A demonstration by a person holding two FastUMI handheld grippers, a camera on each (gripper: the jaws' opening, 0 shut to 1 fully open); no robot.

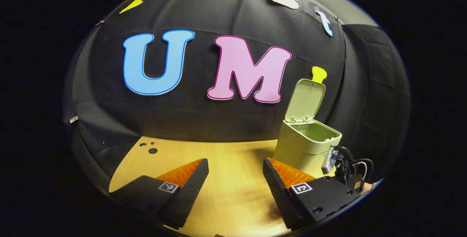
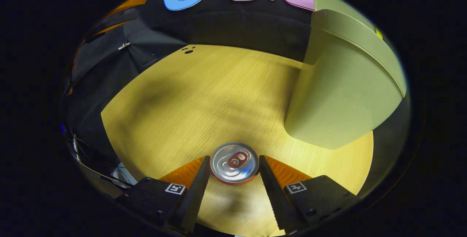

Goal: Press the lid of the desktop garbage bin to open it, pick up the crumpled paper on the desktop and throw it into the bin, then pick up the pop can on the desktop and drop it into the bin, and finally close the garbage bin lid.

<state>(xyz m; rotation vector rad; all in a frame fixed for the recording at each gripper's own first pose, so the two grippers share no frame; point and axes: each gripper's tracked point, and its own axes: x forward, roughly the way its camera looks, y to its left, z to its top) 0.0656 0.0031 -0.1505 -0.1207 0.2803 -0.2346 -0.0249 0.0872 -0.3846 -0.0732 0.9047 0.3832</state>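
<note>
The can (image 2: 234, 163) stands upright on the table (image 2: 204, 94), just in front of the bin (image 2: 343, 94), its long axis vertical and its round silver top with the pull tab facing the right gripper view. The right gripper (image 2: 234, 171) straddles it from above, ribbed fingers at either side of the rim; whether they press on it yet cannot be told. This gripper is clearly the nearer one. In the left gripper view the left gripper (image 1: 235, 175) hangs spread and empty over bare wood grain, left of the bin. The bin is smooth pale-green plastic, boxy with rounded corners, and its lid (image 1: 305, 100) stands raised at the back.
</note>
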